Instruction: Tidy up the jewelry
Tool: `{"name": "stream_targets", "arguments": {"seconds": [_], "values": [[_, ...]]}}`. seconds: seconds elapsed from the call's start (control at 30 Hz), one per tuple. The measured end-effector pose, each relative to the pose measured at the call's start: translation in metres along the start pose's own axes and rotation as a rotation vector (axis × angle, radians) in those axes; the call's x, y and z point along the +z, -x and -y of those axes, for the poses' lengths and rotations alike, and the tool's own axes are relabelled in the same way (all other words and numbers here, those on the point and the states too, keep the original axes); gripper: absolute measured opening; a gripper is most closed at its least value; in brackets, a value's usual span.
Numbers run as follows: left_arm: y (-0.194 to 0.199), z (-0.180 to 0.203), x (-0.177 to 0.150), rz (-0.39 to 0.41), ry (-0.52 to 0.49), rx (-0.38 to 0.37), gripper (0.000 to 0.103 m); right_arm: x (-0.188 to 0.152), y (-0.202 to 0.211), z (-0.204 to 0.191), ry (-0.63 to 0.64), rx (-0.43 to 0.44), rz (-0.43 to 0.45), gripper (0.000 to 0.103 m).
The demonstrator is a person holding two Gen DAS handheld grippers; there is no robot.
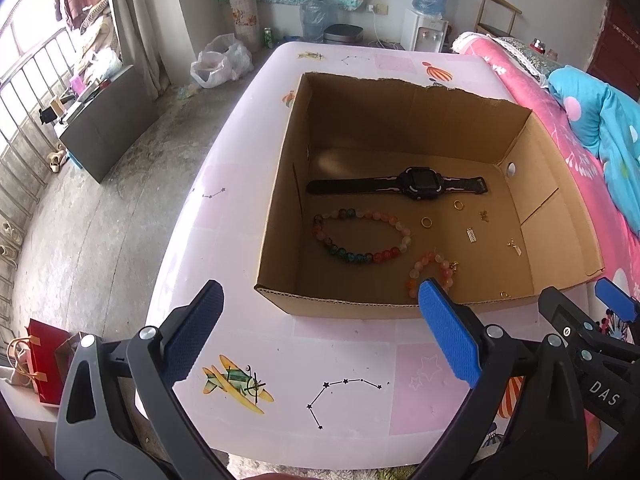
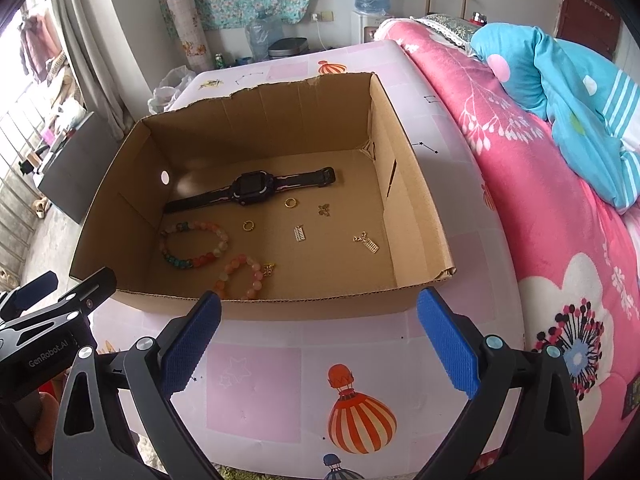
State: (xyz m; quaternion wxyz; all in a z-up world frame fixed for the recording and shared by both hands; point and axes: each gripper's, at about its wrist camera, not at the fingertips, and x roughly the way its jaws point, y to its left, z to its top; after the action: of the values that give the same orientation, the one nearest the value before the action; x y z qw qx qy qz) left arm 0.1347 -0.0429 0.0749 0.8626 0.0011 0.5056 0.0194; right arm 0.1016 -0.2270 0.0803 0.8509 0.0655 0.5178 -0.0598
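Observation:
An open cardboard box stands on the pink table. Inside lie a black watch, a large multicoloured bead bracelet, a small pink bead bracelet, two gold rings and several small gold charms. My left gripper is open and empty, in front of the box's near wall. My right gripper is open and empty, also in front of the near wall; it shows at the right edge of the left wrist view.
The pink table carries printed planes and balloons. A bed with a pink blanket and a blue quilt lies along the right. Floor, a dark cabinet and a red bag are to the left.

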Motion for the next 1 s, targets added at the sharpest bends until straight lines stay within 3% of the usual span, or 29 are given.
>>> {"name": "stream_targets", "arguments": {"seconds": [1.0], "values": [[-0.003,-0.0021,0.0004,-0.009,0.009,-0.004,0.094,-0.0001,-0.004,-0.0012,0.004,-0.002,-0.009,0.096]]}}
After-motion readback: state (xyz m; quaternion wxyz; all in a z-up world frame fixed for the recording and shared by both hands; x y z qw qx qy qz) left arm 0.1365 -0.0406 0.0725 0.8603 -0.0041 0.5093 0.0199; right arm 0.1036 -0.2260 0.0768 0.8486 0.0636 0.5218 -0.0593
